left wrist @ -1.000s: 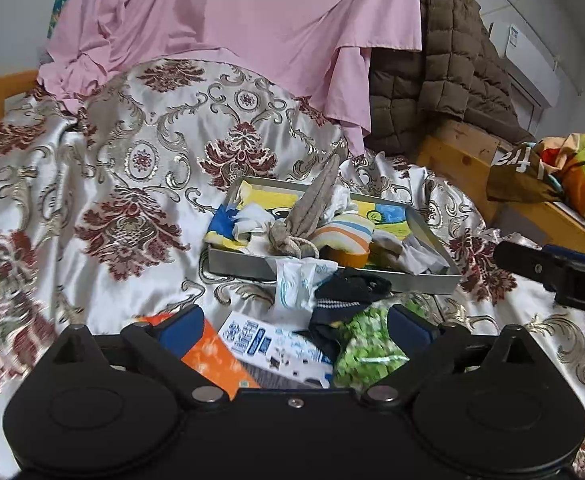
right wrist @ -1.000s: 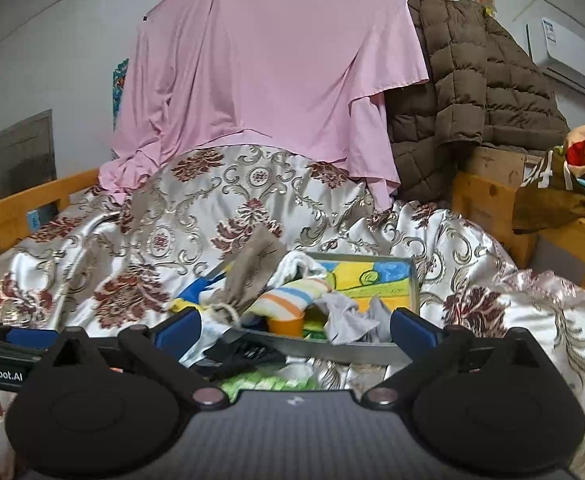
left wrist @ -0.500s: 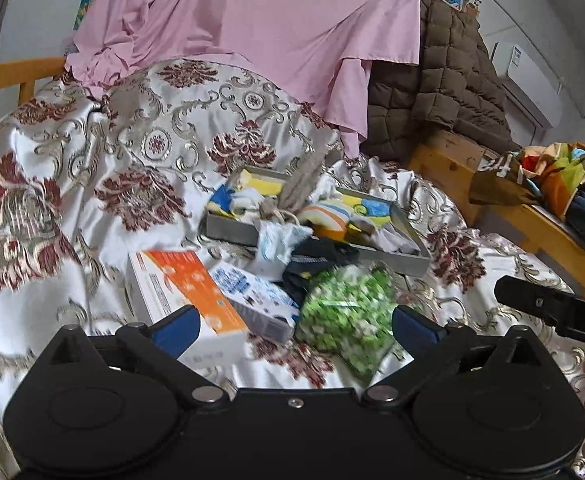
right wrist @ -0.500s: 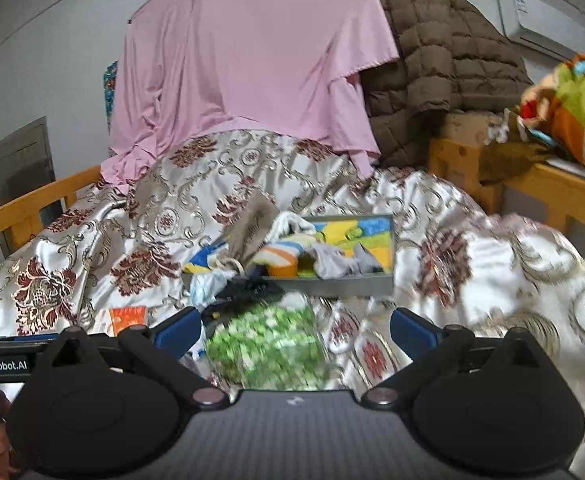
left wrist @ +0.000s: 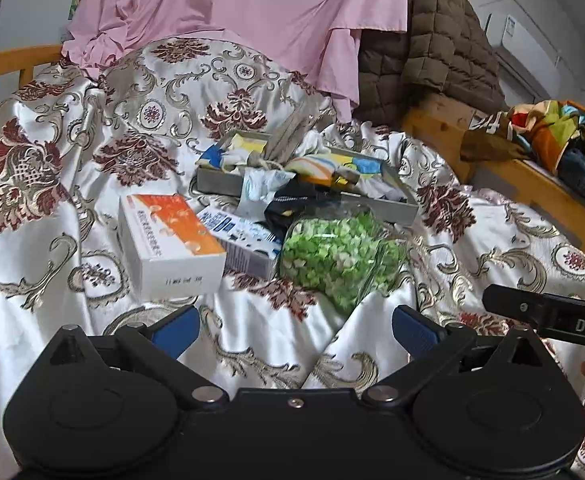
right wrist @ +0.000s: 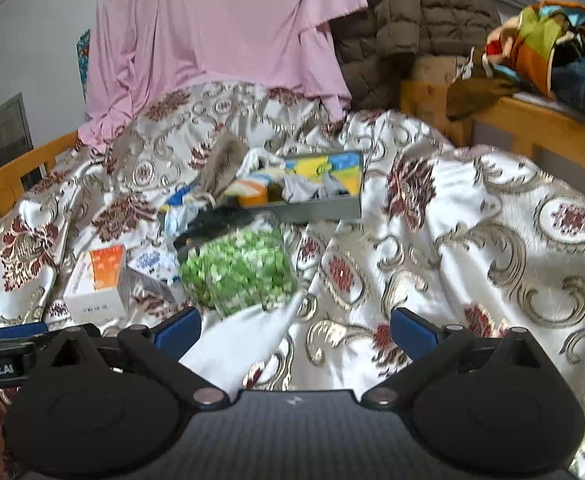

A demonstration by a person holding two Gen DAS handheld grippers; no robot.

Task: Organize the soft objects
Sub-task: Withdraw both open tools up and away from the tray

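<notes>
Left wrist: left gripper (left wrist: 292, 330) wide open, empty, pulled back over the last second; tray (left wrist: 396, 208) of soft items now far, green bag (left wrist: 340, 260) nearer.
Right wrist: right gripper (right wrist: 294, 326) also open, empty, retreated. Looks like repositioning; bag still outside the tray.

tray (left wrist: 228, 186) far on bed (left wrist: 52, 216), socks (left wrist: 312, 168) inside | bag (left wrist: 340, 256) before it | two boxes (left wrist: 168, 240) left of bag
</notes>
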